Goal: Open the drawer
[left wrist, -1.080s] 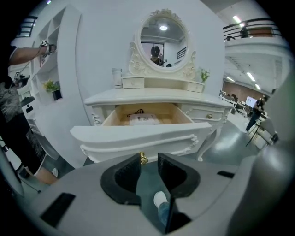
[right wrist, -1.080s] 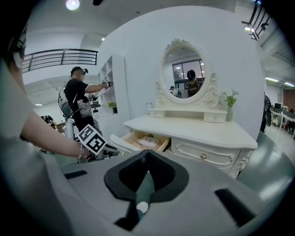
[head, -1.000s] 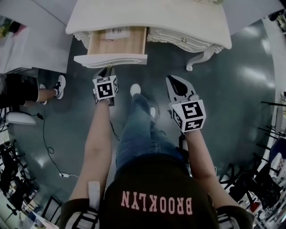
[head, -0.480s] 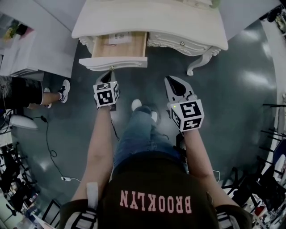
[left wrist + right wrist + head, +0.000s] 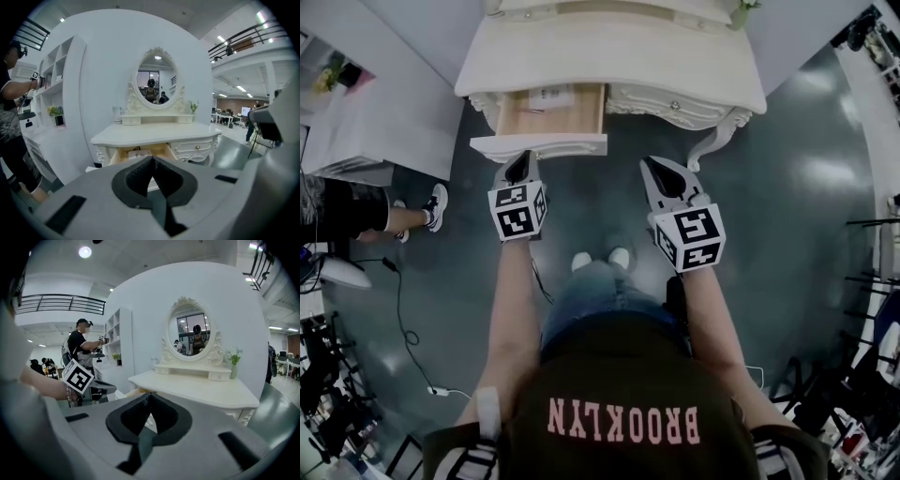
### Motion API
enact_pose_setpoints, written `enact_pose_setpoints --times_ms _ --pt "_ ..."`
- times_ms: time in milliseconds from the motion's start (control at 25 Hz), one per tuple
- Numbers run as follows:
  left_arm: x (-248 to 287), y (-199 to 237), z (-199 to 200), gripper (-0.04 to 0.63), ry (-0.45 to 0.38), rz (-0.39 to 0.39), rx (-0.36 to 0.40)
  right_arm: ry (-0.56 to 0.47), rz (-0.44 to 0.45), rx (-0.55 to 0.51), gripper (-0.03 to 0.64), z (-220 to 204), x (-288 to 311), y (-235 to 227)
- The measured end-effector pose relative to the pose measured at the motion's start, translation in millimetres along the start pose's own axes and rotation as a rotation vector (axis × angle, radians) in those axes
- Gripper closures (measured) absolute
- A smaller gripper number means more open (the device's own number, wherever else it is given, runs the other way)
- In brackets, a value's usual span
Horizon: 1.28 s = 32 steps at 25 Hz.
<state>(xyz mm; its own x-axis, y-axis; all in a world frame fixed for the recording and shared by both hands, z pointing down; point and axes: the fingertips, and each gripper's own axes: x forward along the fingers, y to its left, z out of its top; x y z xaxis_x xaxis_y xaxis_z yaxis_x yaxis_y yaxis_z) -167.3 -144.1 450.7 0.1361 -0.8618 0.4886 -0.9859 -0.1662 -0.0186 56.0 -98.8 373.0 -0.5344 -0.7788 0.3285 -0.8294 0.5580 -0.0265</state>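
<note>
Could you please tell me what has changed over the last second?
The left gripper has come off the drawer's front and lifted, its jaws shut on nothing. The person's forward foot has stepped back beside the other. Unchanged: the drawer stays open, and the right gripper stays shut and empty.

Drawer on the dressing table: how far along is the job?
Done: the left drawer stands pulled out of the dressing table, its wooden inside showing. In hand: nothing. The left gripper and right gripper are both shut, empty and clear of the drawer front. Left: probably nothing. The right-hand drawer is closed, but the task names only one.
</note>
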Motion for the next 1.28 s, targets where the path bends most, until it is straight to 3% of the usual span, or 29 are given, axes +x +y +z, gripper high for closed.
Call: enact_pose_setpoints --times_ms 160,600,1280 --pt "-13 6 26 0.590 -0.058 -0.003 -0.001 -0.022 -0.004 -0.034 0.621 17 4 8" --pt "-42 27 108 0.591 -0.221 -0.048 0.043 -0.130 -0.081 0.012 0.621 84 13 4" --pt "-94 34 226 0.591 -0.501 -0.070 0.132 -0.319 -0.132 -0.120 0.622 188 4 3"
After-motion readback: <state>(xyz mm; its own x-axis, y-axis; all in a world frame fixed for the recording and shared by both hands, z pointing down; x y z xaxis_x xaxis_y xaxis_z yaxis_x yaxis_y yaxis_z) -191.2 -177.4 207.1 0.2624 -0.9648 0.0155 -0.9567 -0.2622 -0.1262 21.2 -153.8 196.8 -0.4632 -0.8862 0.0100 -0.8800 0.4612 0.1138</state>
